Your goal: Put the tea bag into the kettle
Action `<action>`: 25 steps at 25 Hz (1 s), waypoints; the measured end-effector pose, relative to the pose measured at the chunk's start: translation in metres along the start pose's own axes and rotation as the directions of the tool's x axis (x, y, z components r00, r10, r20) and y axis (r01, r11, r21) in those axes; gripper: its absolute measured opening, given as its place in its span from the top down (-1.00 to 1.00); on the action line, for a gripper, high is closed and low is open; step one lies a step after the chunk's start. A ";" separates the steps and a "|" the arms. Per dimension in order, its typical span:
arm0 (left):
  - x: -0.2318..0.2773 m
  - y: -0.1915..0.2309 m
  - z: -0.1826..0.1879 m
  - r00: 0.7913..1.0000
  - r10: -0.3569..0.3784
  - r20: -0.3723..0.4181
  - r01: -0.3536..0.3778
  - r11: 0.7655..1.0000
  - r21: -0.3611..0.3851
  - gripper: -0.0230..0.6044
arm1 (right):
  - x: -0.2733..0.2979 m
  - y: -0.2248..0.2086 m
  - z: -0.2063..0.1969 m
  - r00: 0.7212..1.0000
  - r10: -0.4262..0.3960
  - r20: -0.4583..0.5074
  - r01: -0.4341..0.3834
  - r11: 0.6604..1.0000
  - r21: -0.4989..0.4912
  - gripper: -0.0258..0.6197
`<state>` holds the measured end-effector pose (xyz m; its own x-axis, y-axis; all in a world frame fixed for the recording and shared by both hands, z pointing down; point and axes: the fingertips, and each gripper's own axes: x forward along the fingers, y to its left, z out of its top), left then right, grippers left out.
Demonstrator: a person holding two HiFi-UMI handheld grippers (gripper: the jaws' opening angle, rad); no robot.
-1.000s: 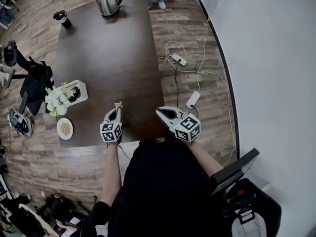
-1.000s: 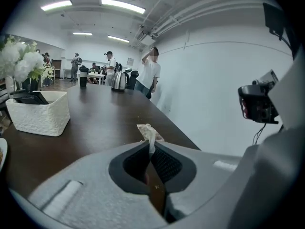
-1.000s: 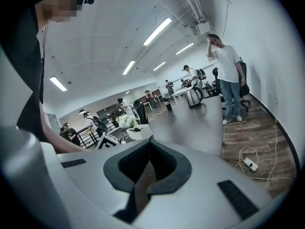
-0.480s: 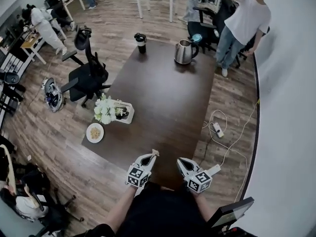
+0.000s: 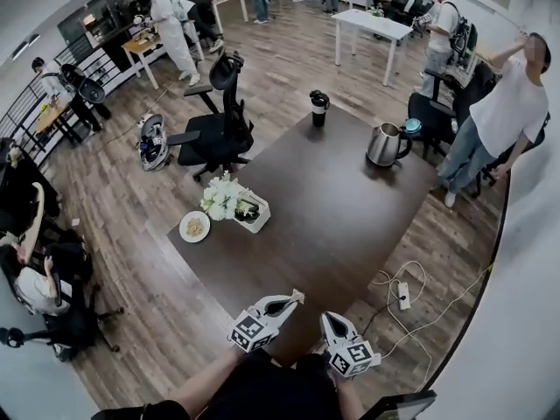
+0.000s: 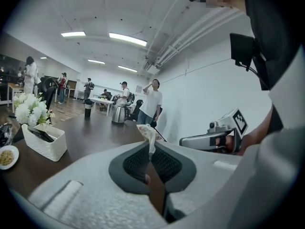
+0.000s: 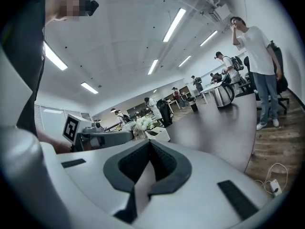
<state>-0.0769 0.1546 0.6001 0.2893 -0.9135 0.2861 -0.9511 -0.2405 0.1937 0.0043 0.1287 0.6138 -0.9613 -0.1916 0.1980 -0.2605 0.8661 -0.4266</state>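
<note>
**Tea bag (image 6: 148, 133) pinched in my left hand-held gripper (image 5: 289, 303), kettle (image 5: 383, 144) far across the desk (image 5: 332, 217)**

The long dark desk runs away from me. In the head view its near end is cut off behind my own body and arms. The steel kettle stands upright near the far end, well apart from both my hand-held grippers, with its handle turned toward a person (image 5: 499, 121) standing just past that end. It shows so small in every view that I cannot tell whether its lid is on or off.

On the desk's left side sit a white planter of flowers (image 5: 236, 206) and, just beside it, a small plate (image 5: 194, 227) whose contents I cannot make out. A dark travel mug (image 5: 318, 108) stands at the far left corner.

My left hand-held gripper hangs over the near end of the desk, pointing toward the kettle. In the left gripper view its jaws are closed tight on the tea bag. The crumpled pale top of the bag sticks up past the pads, and the rest is hidden between them. From the head view the bag is only a pale speck at the tip.

My right hand-held gripper (image 5: 328, 318) is just beside the left one. In the right gripper view its jaws are together, with nothing between them.
</note>
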 end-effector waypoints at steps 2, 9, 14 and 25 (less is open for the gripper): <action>0.003 -0.013 -0.001 0.999 0.033 0.002 -0.033 0.999 -0.021 0.90 | -0.012 -0.009 0.000 1.000 0.023 -0.002 -0.023 1.000 0.000 0.90; 0.009 -0.043 -0.002 0.992 0.119 0.044 -0.116 0.990 -0.076 0.90 | -0.041 -0.055 0.001 0.999 0.009 -0.044 -0.007 0.999 0.046 0.90; 0.000 -0.045 0.013 0.987 0.112 0.118 -0.106 0.993 -0.058 0.90 | -0.044 -0.055 -0.004 0.996 -0.014 -0.085 0.017 0.999 0.038 0.90; -0.031 -0.025 0.034 0.971 0.097 0.219 -0.101 0.995 0.005 0.90 | -0.030 -0.004 -0.002 0.986 -0.025 -0.165 0.011 0.996 -0.089 0.90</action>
<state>-0.0660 0.1776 0.5551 0.1648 -0.9822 0.0906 -0.9759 -0.1490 0.1596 0.0346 0.1320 0.6108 -0.9264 -0.1345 0.3518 -0.2616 0.9017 -0.3443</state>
